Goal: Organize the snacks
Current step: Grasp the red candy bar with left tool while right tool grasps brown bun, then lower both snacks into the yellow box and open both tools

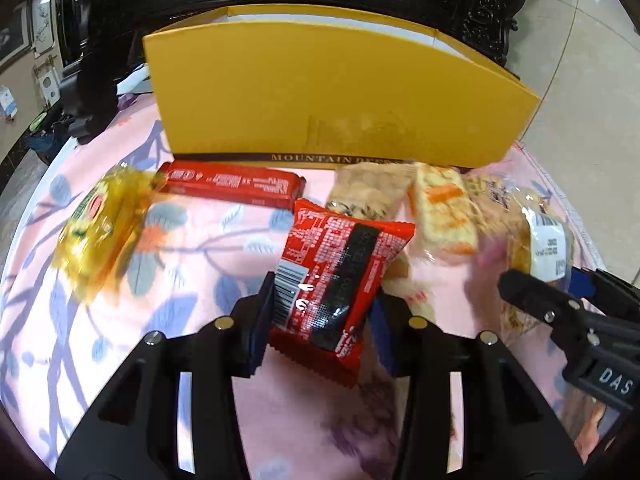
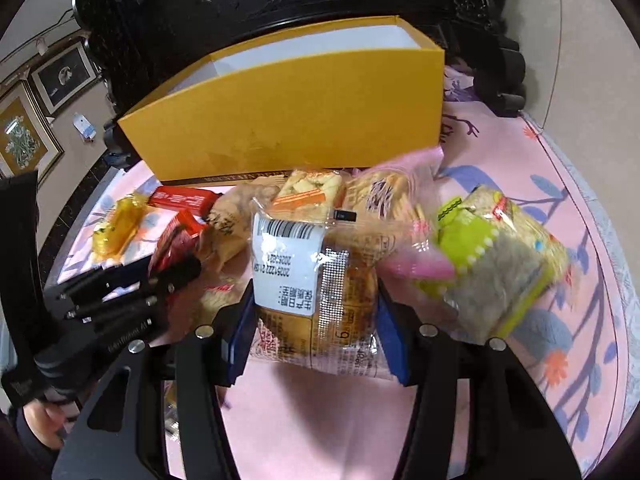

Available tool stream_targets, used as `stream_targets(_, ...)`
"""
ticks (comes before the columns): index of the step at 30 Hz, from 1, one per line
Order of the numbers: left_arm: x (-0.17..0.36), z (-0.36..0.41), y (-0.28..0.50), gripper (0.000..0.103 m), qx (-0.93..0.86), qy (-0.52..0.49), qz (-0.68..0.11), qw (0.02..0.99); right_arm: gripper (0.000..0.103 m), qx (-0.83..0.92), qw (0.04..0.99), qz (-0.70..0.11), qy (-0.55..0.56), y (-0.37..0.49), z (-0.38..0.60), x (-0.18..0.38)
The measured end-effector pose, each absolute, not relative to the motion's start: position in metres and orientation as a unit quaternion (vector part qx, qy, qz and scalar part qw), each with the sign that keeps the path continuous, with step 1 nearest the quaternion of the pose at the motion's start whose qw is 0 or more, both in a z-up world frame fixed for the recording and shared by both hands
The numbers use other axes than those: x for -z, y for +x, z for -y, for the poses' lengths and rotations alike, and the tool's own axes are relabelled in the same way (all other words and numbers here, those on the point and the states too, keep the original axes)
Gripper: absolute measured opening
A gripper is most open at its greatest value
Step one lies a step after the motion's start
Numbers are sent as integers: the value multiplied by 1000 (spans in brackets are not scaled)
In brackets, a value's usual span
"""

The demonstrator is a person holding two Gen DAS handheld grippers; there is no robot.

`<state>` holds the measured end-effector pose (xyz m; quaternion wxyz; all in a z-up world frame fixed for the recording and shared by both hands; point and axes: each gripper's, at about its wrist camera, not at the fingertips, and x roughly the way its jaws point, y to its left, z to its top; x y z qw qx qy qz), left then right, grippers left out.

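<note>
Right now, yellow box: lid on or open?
Open. The yellow box has no lid on top; its white inner walls show from the right wrist view. Whether any snacks are inside cannot be told.

Right gripper clamped on a clear bread packet with a white label.

Its blue-padded fingers press both sides of the packet above the pink floral surface. A green-trimmed packet lies just right; a yellow box stands behind; the left gripper grips a red packet.
</note>
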<state>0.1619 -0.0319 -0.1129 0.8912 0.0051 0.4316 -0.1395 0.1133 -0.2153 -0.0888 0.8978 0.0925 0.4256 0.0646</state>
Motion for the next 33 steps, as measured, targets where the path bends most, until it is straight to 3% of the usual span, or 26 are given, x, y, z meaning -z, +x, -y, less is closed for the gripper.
stream_targets(15, 27, 29, 114, 44, 136, 23, -390, 910, 55, -90, 910, -398, 75, 90, 211, 31)
stream_targets(25, -51, 38, 204, 44, 103, 27, -362, 926, 55, -87, 918, -381, 66, 167, 210, -27)
stream_targets(33, -41, 50, 280, 44, 63, 24, -374, 925, 55, -45, 920, -379, 90, 257, 222, -27)
